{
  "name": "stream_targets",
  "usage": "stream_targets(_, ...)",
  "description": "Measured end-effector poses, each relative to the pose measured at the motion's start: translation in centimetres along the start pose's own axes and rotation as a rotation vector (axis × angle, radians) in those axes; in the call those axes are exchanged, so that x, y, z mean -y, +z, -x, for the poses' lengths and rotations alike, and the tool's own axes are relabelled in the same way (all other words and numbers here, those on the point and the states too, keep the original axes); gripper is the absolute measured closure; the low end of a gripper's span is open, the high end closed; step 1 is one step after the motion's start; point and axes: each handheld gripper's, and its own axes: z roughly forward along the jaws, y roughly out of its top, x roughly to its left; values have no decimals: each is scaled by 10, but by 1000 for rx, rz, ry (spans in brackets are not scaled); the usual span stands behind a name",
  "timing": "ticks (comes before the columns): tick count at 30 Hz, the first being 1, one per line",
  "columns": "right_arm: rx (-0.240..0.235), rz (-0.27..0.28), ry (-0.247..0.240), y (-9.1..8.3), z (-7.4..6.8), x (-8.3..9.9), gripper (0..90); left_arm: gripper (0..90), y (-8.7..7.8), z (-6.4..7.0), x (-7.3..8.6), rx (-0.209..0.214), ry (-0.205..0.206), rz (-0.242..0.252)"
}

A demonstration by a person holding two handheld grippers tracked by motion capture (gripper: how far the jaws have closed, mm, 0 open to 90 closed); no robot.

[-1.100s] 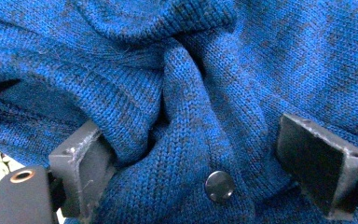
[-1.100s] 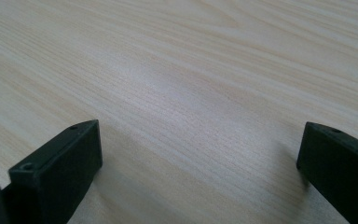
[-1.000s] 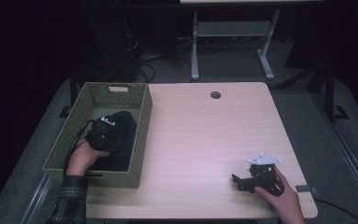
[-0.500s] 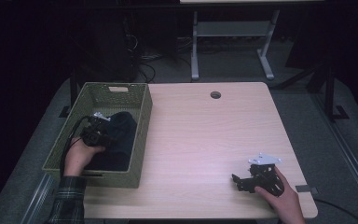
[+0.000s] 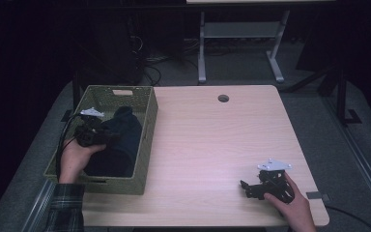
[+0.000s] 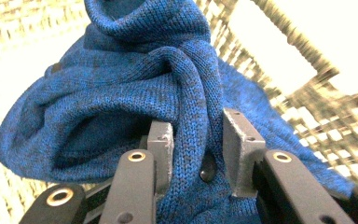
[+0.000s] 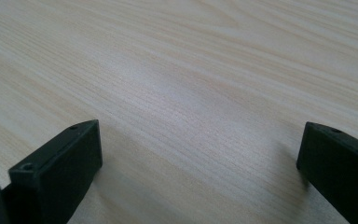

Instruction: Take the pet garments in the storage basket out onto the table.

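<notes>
A dark blue knitted garment lies bunched in the green woven basket at the table's left. My left gripper is inside the basket at the garment's left side. In the left gripper view its jaws are shut on a thick fold of the blue knit, with the basket's woven wall behind. My right gripper rests low at the table's front right, held by a hand. Its jaws stand wide open over bare wood.
The light wooden table has a round cable hole near its far edge. The basket's right wall stands between the garment and the tabletop. A white desk frame and cables sit on the dark floor beyond.
My left gripper has drawn a little to the left inside the basket, holding the knit. The right gripper has stayed still.
</notes>
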Motion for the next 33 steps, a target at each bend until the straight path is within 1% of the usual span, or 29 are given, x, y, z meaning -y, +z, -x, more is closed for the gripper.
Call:
stream_targets(4, 0, 0, 0, 0, 0, 0, 0, 666, -10, 1, -2, 0, 3, 57)
stream_targets(10, 0, 0, 0, 0, 0, 0, 0, 666, -26, -2, -3, 28, -30, 178)
stream_targets(14, 0, 1, 2, 0, 0, 0, 0, 666, -36, -3, -3, 18, -21, 234)
stream_targets(17, 0, 1, 2, 0, 0, 0, 0, 666, -43, -3, -4, 21, -28, 278)
stream_targets(19, 0, 0, 0, 0, 0, 0, 0, 667, -47, -3, -5, 29, -36, 308)
stream_targets(23, -1, 1, 1, 0, 0, 0, 0, 667, -56, -1, -8, 51, -31, 365)
stream_targets(27, -1, 0, -1, 0, 0, 0, 0, 667, -64, 4, -12, 70, -20, 405)
stream_targets(30, -1, 1, -1, 0, 0, 0, 0, 667, -69, 8, -14, 75, -9, 428)
stream_targets(33, -1, 0, -1, 0, 0, 0, 0, 667, -73, 11, -17, 89, -10, 446)
